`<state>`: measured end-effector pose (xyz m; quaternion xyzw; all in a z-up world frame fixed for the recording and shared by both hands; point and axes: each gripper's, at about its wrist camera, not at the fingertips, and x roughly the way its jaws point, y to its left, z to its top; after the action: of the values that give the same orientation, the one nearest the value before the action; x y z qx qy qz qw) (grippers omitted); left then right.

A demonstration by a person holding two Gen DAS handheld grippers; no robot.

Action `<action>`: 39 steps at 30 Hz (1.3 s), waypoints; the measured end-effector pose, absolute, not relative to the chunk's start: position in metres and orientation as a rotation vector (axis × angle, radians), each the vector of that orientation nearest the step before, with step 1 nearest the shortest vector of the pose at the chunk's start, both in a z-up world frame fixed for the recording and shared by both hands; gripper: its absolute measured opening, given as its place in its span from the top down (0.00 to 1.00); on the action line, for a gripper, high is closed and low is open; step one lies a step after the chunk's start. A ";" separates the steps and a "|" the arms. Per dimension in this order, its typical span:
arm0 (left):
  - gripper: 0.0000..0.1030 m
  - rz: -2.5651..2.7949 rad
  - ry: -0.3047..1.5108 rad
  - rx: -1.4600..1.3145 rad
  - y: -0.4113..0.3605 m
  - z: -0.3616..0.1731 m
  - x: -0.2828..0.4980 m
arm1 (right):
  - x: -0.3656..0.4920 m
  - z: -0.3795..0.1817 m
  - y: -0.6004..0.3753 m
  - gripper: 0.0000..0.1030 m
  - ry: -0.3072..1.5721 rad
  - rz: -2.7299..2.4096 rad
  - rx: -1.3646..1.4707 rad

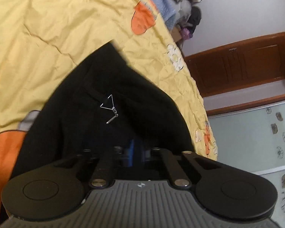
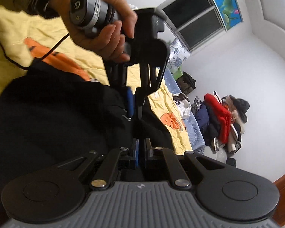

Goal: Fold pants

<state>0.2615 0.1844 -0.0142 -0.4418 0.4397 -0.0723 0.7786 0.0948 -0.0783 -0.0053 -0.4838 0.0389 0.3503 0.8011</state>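
Black pants (image 1: 104, 87) lie bunched on a yellow quilt (image 1: 47, 38), a metal zipper pull (image 1: 110, 108) showing on them. In the left wrist view my left gripper (image 1: 134, 150) is sunk into the black cloth, with only a blue pad showing. The right wrist view shows the same left gripper (image 2: 134, 110) held by a hand (image 2: 104, 34), its jaws pinched on an edge of the pants (image 2: 47, 114). Just below it, my right gripper (image 2: 141, 146) is shut, with black cloth gathered at its tips.
The quilt (image 2: 13, 30) has orange patches. A black cable (image 2: 15, 62) trails across it. Piled clothes (image 2: 222, 117) sit at the far end by a white wall. A brown wooden door (image 1: 241, 60) and a window (image 2: 195, 17) are beyond the bed.
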 end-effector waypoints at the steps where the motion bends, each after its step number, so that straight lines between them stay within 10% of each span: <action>1: 0.92 -0.140 0.925 -0.930 0.185 -0.008 0.257 | 0.097 -0.005 -0.080 0.95 0.090 0.740 -1.030; 4: 0.91 -0.098 0.876 -0.846 0.184 0.008 0.247 | 0.141 0.017 -0.090 0.82 0.231 0.719 -0.846; 7: 0.78 -0.109 0.886 -0.851 0.185 0.015 0.237 | 0.209 0.034 -0.106 0.19 0.384 0.751 -0.592; 8: 0.70 -0.118 0.890 -0.853 0.186 0.017 0.233 | 0.233 0.036 -0.108 0.18 0.439 0.776 -0.529; 10: 0.36 -0.120 0.865 -0.805 0.185 0.022 0.227 | 0.282 0.031 -0.110 0.19 0.527 0.819 -0.385; 16: 0.29 -0.093 0.798 -0.731 0.190 0.030 0.239 | 0.383 -0.008 -0.091 0.19 0.763 0.869 -0.228; 18: 0.26 -0.109 0.805 -0.790 0.196 0.027 0.250 | 0.394 -0.022 -0.083 0.36 0.833 0.900 -0.280; 21: 0.22 -0.174 0.845 -0.865 0.197 0.017 0.271 | 0.381 -0.027 -0.085 0.92 0.833 0.944 -0.307; 39: 0.20 -0.171 0.904 -1.196 0.200 -0.016 0.269 | 0.145 0.003 -0.054 0.93 0.211 0.852 -0.981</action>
<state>0.2690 0.1997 -0.0162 -0.5430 0.4104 -0.0775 0.7285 0.1454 -0.0537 0.0028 -0.4557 0.0981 0.3960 0.7911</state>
